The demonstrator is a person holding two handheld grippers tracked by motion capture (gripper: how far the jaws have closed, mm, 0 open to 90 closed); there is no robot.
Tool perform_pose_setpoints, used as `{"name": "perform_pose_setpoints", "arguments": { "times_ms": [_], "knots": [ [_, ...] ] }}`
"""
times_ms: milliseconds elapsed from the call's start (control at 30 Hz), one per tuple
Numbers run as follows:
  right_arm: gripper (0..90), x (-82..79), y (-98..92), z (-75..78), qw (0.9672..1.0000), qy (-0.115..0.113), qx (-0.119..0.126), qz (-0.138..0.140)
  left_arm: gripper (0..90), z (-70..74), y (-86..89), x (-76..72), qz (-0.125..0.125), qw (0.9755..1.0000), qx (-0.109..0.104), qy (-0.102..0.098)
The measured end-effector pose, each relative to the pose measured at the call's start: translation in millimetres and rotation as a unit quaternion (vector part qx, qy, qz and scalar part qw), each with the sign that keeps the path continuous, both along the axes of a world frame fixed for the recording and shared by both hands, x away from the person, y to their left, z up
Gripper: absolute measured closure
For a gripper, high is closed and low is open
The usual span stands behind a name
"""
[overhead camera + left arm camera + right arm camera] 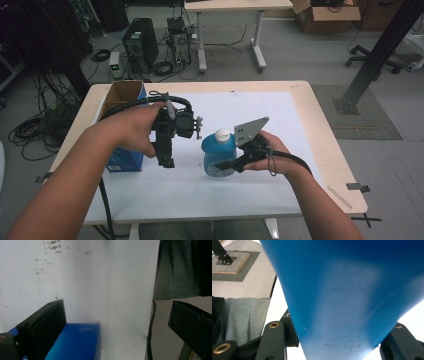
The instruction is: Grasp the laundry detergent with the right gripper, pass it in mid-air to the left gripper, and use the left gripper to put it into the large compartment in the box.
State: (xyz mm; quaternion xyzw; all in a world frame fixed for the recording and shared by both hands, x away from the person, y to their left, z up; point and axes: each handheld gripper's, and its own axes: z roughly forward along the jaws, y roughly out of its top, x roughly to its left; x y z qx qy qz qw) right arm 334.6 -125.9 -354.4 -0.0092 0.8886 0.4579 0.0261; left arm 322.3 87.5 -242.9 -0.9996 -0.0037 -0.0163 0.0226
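A: Holding anything right now?

B: Yes. Your right gripper (226,167) is clamped on a blue bottle (219,156) with a white cap (222,134). The bottle stands upright near the middle of the white sheet (260,107) that covers the table (320,117), a little toward your right. In the right gripper view the bottle's blue body (342,297) sits wedged between the two black jaws.

A: And my left?

B: Your left gripper (166,161) is released, its jaws standing wide apart with nothing between them. It hangs pointing down over the sheet, just left of the bottle and apart from it. In the left gripper view its jaws frame bare white sheet and the top of a blue box (75,342).

A: Where is that box?

B: The blue box (125,161) stands near the table's left edge, partly behind your left hand (135,131). An open brown carton (121,95) sits at the far left corner.
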Motion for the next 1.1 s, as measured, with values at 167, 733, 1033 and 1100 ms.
{"name": "perform_pose_setpoints", "arguments": {
  "times_ms": [167,733,1033,1100],
  "knots": [
    [45.5,-0.6,9.2,-6.0,1.0,-0.003,-0.006,-0.004,1.9,-0.3,-1.7,0.5,-0.002,1.0,0.001,0.001],
    [45.3,0.2,28.8,-24.9,0.9997,-0.01,-0.008,-0.021,1.2,-4.4,-10.2,2.1,-0.007,0.9999,-0.008,0.009],
    [45.2,-0.1,37.8,-28.4,0.9996,-0.01,-0.002,-0.026,0.9,-5.5,-13.7,1.7,-0.007,0.9999,-0.01,0.011],
    [45.2,-0.1,39.8,-28.8,0.9996,-0.012,0.0,-0.026,0.9,-5.9,-14.6,1.8,-0.006,0.9999,-0.01,0.011]
  ]
}}
